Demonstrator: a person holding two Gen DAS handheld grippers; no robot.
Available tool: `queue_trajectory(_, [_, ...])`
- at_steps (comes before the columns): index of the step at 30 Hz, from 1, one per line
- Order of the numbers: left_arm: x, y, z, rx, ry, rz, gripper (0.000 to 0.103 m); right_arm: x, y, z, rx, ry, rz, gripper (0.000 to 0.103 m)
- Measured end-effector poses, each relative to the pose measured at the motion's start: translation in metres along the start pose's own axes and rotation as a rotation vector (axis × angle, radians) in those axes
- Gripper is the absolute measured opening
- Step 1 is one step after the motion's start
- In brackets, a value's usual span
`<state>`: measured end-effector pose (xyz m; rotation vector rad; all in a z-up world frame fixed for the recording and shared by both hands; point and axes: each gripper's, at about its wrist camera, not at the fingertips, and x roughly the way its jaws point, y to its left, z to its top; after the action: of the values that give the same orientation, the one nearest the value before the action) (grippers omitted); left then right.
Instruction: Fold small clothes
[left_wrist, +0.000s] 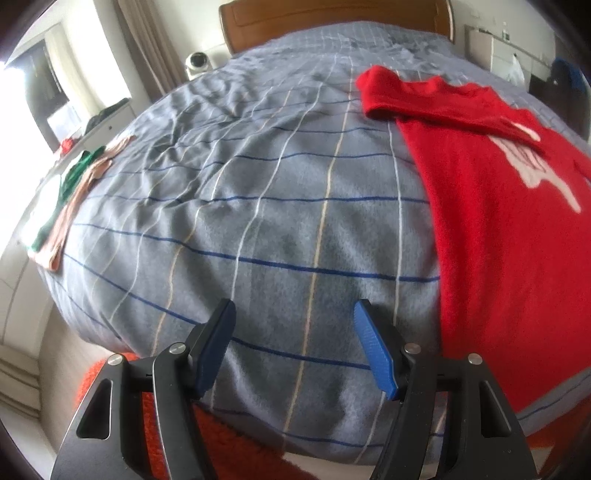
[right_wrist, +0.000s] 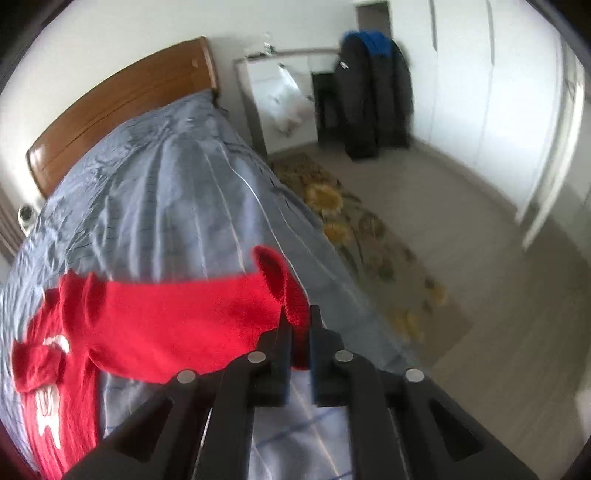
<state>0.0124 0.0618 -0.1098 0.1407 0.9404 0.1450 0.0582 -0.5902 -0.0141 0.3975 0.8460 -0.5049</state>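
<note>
Red sweater (right_wrist: 177, 325) sleeve pinched in right hand-held gripper (right_wrist: 300, 317).

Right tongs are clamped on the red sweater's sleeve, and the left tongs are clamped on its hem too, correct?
Not quite. In the left wrist view the left tongs are open and empty above the bedspread. The right tongs do grip the red sweater by its sleeve.

- I find no text, label, brand or number that I can read in either view.
- The white print on my red sweater (left_wrist: 532, 162) is too blurred to make out as letters.
</note>
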Motion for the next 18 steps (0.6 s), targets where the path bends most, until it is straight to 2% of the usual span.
queue_trajectory(4, [0.002,0.003,-0.001,-0.009,0.012,0.002,0.069,0.028,-0.041,-0.025,0.112,0.087,-0.011,0.007])
queue_trajectory(6, [0.003,0.004,-0.001,-0.014,0.017,0.000,0.069,0.028,-0.067,-0.037,0.157,0.115,0.006,0.006])
queue_trajectory(10, [0.003,0.003,-0.002,-0.009,0.017,0.004,0.069,0.038,-0.075,-0.043,0.192,0.127,0.030,0.006])
queue_trajectory(13, [0.003,0.004,-0.001,-0.009,0.017,0.001,0.069,0.037,-0.091,-0.042,0.266,0.147,0.089,0.008])
queue_trajectory(16, [0.003,0.004,-0.002,-0.011,0.019,-0.001,0.069,0.025,-0.113,-0.046,0.323,0.116,0.073,0.023])
queue_trajectory(18, [0.003,0.003,-0.002,-0.007,0.019,0.002,0.069,0.013,-0.120,-0.046,0.321,0.088,0.045,0.023])
